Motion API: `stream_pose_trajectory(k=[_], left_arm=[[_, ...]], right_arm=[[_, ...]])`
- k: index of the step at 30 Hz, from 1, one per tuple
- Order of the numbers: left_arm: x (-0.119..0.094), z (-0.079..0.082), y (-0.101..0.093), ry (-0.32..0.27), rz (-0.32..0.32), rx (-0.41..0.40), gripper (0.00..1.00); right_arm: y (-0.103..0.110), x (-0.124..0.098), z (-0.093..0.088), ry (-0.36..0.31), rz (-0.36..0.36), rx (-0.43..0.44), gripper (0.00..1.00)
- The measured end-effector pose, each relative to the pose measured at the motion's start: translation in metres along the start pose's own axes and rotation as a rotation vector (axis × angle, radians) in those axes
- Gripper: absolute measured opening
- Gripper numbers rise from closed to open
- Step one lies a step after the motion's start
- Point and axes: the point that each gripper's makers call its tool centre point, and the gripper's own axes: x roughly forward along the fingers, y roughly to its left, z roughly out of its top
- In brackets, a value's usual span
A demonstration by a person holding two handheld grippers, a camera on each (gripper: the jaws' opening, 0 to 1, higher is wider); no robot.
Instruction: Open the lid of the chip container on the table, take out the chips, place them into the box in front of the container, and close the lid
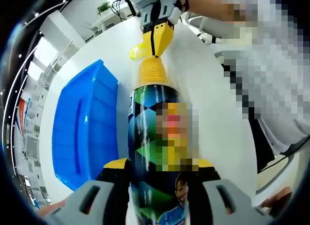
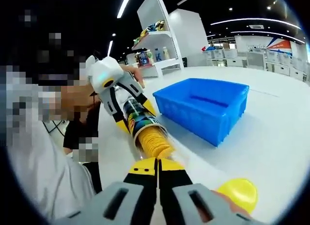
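Observation:
The chip can (image 1: pixel 152 137), dark with green and yellow diamonds, lies along the left gripper view with my left gripper (image 1: pixel 160 164) shut around its body. Its mouth points away, and a stack of chips (image 1: pixel 152 72) sticks out of it. My right gripper (image 1: pixel 157 43) comes in from the top, its yellow jaws closed on the end of the stack. In the right gripper view, my right gripper (image 2: pixel 158 163) pinches the chips (image 2: pixel 155 143) at the mouth of the can (image 2: pixel 138 119), which the left gripper (image 2: pixel 118 106) holds. The yellow lid (image 2: pixel 237 193) lies loose on the table.
A blue plastic box (image 1: pixel 85 128) stands open on the white table (image 1: pixel 203 89) beside the can; its rim (image 2: pixel 203 84) is close to the chips. The lid (image 1: pixel 135 51) rests by the right gripper. A person's arm and pale shirt (image 1: pixel 271 74) are close. Shelves (image 2: pixel 160 45) stand behind.

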Motion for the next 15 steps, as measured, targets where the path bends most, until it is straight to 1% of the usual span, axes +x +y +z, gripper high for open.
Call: stream_pose_trajectory(k=[1, 3, 4, 6, 7, 13, 15], left_arm=[[0.000, 0.000, 0.000, -0.001, 0.001, 0.000, 0.47], [0.000, 0.000, 0.000, 0.000, 0.002, 0.001, 0.47], [0.000, 0.000, 0.000, 0.000, 0.003, 0.002, 0.47], [0.000, 0.000, 0.000, -0.001, 0.003, 0.002, 0.47], [0.000, 0.000, 0.000, -0.002, 0.003, 0.002, 0.47], [0.000, 0.000, 0.000, -0.004, 0.000, 0.001, 0.47], [0.000, 0.000, 0.001, -0.005, 0.000, 0.000, 0.47]], right_arm=[[0.000, 0.000, 0.000, -0.002, 0.004, 0.005, 0.02], [0.000, -0.002, 0.002, -0.026, 0.010, 0.015, 0.02], [0.000, -0.004, 0.007, -0.060, 0.022, 0.050, 0.02], [0.001, -0.008, 0.012, -0.093, 0.060, 0.129, 0.02], [-0.001, -0.009, 0.015, -0.110, 0.065, 0.144, 0.02], [-0.005, -0.012, 0.012, -0.113, 0.055, 0.161, 0.01], [-0.006, -0.014, 0.013, -0.123, 0.040, 0.133, 0.01]])
